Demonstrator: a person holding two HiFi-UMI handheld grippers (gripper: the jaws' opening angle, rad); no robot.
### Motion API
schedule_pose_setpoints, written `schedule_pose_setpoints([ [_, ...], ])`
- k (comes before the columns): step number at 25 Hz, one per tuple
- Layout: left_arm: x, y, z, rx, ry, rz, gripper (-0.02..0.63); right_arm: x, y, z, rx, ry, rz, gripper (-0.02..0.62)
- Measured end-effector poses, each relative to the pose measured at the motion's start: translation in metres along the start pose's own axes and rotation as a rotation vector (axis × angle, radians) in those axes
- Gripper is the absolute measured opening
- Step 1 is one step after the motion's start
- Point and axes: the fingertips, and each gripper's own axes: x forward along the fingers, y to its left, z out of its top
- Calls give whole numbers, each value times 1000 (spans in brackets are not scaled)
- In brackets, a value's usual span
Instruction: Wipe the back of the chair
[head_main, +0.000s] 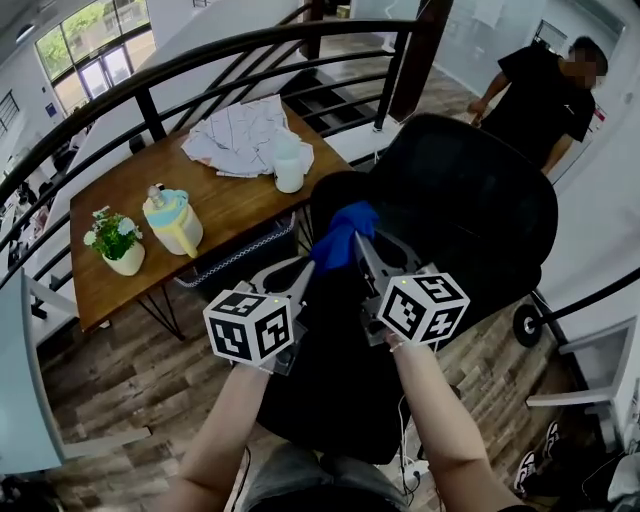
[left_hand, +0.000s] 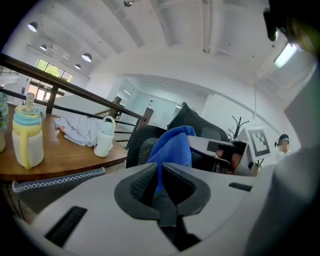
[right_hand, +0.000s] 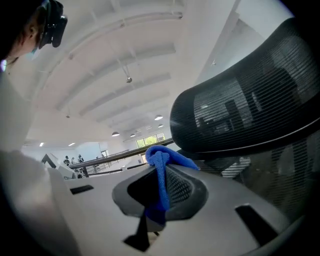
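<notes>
The black mesh chair back (head_main: 470, 200) stands just beyond my hands and fills the right of the right gripper view (right_hand: 250, 110). A blue cloth (head_main: 342, 233) is bunched between the two grippers in front of the chair. My left gripper (head_main: 308, 272) is shut on one part of the cloth (left_hand: 172, 147), with the fabric pinched between its jaws (left_hand: 160, 187). My right gripper (head_main: 360, 248) is shut on the other part (right_hand: 162, 165), and the fabric hangs down through its jaws (right_hand: 161, 195). From the left gripper view the chair (left_hand: 200, 125) shows behind the cloth.
A wooden table (head_main: 130, 280) at the left carries a potted plant (head_main: 118, 240), a yellow and blue jug (head_main: 173, 222), a white mug (head_main: 289, 170) and a checked cloth (head_main: 240, 135). A dark railing (head_main: 150, 75) curves behind it. A person in black (head_main: 545, 100) stands at the far right.
</notes>
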Motion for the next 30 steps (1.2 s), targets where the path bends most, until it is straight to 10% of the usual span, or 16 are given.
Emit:
schedule_pose_setpoints([
  [30, 72, -40, -25, 17, 114, -125, 38, -66, -158, -5, 178, -60, -346, 44],
])
